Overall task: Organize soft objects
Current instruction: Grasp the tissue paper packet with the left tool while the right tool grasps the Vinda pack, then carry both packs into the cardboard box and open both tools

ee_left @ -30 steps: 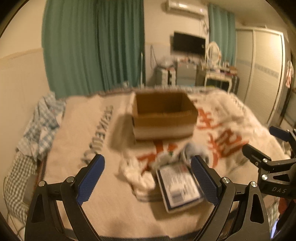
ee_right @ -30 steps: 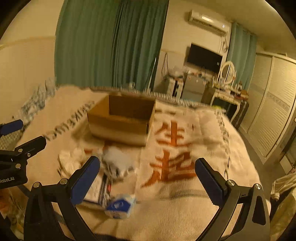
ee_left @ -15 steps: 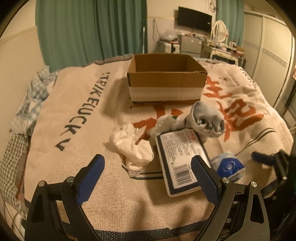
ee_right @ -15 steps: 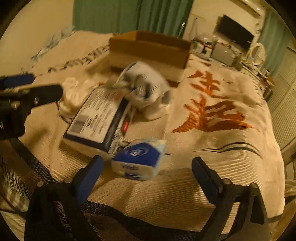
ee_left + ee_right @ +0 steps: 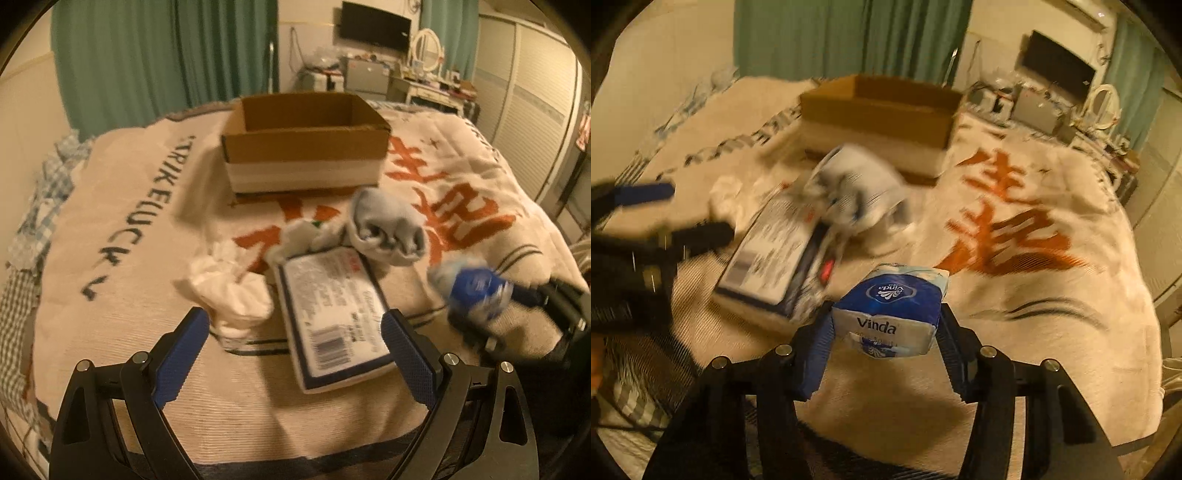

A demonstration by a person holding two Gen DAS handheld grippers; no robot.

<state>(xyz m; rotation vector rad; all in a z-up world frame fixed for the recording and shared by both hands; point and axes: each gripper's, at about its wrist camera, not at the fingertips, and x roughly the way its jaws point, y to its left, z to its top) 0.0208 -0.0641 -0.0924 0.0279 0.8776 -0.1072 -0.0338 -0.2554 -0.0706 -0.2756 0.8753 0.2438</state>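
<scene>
My right gripper (image 5: pixel 884 334) is shut on a blue and white Vinda tissue pack (image 5: pixel 891 310) and holds it above the bed; the pack also shows blurred in the left wrist view (image 5: pixel 474 291). My left gripper (image 5: pixel 295 354) is open and empty, low over the bed. Ahead of it lie a white crumpled cloth (image 5: pixel 231 291), a flat blue-edged packet with a barcode label (image 5: pixel 332 317), a small white cloth (image 5: pixel 303 236) and a grey rolled sock (image 5: pixel 388 230). An open cardboard box (image 5: pixel 304 140) stands behind them.
The bed is covered by a cream blanket (image 5: pixel 122 229) with black letters and orange characters. Checked bedding (image 5: pixel 33 206) lies at the left edge. Green curtains, a TV, a dresser and a wardrobe stand beyond the bed.
My right gripper has closed on the Vinda tissue pack and lifted it off the blanket. The left gripper has stayed open and moved slightly closer to the pile.
</scene>
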